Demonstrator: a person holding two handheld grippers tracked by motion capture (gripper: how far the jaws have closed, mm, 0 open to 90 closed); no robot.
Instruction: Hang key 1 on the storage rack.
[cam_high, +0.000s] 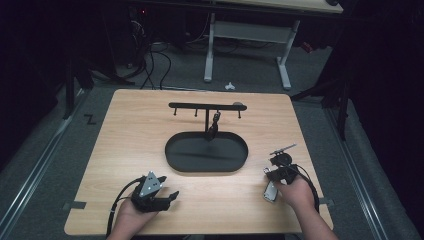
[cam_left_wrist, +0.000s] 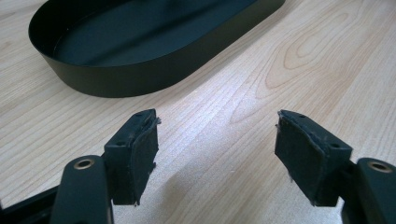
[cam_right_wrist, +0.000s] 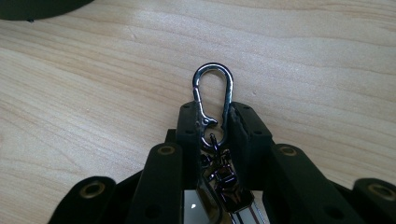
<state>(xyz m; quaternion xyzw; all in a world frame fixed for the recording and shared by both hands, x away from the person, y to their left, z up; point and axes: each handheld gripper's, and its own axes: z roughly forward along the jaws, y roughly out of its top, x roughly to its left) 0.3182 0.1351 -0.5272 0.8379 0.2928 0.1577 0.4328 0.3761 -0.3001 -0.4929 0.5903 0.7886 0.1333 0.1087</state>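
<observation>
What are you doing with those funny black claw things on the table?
A person sits at a wooden table with a tool in each hand. The right tool is shut on a metal clip with a key chain hanging below it. The left tool is open, holds nothing, and sits just above the table near a black oval tray. Behind the tray stands a black rack with hooks, with something dark hanging from it.
</observation>
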